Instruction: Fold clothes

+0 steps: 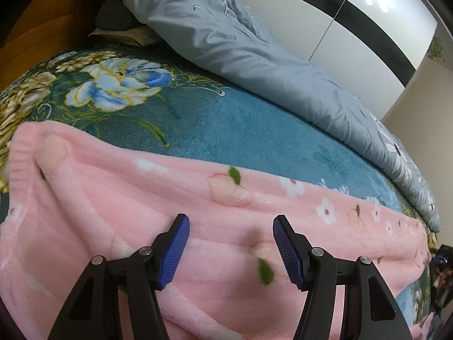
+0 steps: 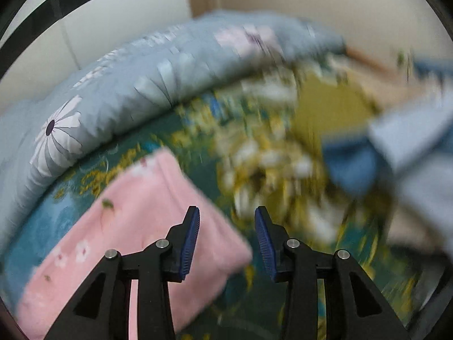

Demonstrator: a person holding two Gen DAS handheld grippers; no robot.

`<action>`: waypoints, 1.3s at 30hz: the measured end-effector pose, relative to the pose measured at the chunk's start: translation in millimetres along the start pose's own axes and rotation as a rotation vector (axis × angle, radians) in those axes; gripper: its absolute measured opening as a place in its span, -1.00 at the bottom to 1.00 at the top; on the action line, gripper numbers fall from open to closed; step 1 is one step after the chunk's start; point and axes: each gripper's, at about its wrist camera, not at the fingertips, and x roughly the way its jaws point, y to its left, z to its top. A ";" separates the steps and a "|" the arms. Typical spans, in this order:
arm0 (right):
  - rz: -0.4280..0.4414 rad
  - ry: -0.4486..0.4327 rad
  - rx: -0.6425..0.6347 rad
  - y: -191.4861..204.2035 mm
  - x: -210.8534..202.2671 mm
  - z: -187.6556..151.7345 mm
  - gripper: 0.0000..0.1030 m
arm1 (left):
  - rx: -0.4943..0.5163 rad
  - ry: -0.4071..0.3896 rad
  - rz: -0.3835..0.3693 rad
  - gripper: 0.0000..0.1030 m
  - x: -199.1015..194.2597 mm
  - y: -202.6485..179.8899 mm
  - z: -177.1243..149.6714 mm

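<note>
A pink fleece garment (image 1: pixel 175 206) with peach and flower prints lies spread across the teal floral bed cover (image 1: pixel 226 130). My left gripper (image 1: pixel 230 222) hovers just above its middle, jaws wide apart, nothing pinched between the blue pads (image 1: pixel 174 252). In the right wrist view, which is blurred, the same pink garment (image 2: pixel 136 221) lies folded at the lower left. My right gripper (image 2: pixel 226 212) stands open beside the garment's right edge, over the bed cover (image 2: pixel 269 153), with nothing between its pads (image 2: pixel 189 243).
A grey-blue duvet with daisy prints (image 1: pixel 254 56) is bunched along the far side of the bed. White wardrobe doors (image 1: pixel 354 28) stand behind it. A wooden headboard (image 1: pixel 36 34) rises at the far left. Blurred blue and grey clothes (image 2: pixel 396 147) lie at the right.
</note>
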 end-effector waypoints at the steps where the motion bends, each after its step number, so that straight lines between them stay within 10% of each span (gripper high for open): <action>1: 0.051 0.032 0.063 -7.6 2.7 -6.0 -0.19 | -0.001 0.001 -0.001 0.27 -0.1 0.1 0.2; 7: 0.180 0.098 0.212 -8.8 7.6 -24.0 -0.19 | -0.004 0.002 -0.006 0.27 -0.5 0.8 0.7; 10: 0.164 0.074 0.170 3.5 1.1 -24.3 -0.87 | -0.008 0.003 -0.011 0.27 -0.6 1.9 1.1; 14: 0.085 -0.032 0.090 10.7 -21.1 -14.6 -0.89 | -0.015 0.007 -0.022 0.27 -0.8 2.9 1.6; 24: 0.102 -0.005 0.121 -3.1 -18.8 -21.6 -0.86 | -0.031 0.016 -0.047 0.27 -2.4 4.8 2.5; 30: 0.135 -0.048 0.045 -6.1 -75.7 -31.3 -0.44 | -0.009 0.019 -0.051 0.27 -4.3 -2.1 1.9; 39: 0.192 0.004 -0.175 -46.4 -166.5 -163.7 -0.24 | 0.028 -0.021 -0.130 0.27 -51.4 -26.4 -4.3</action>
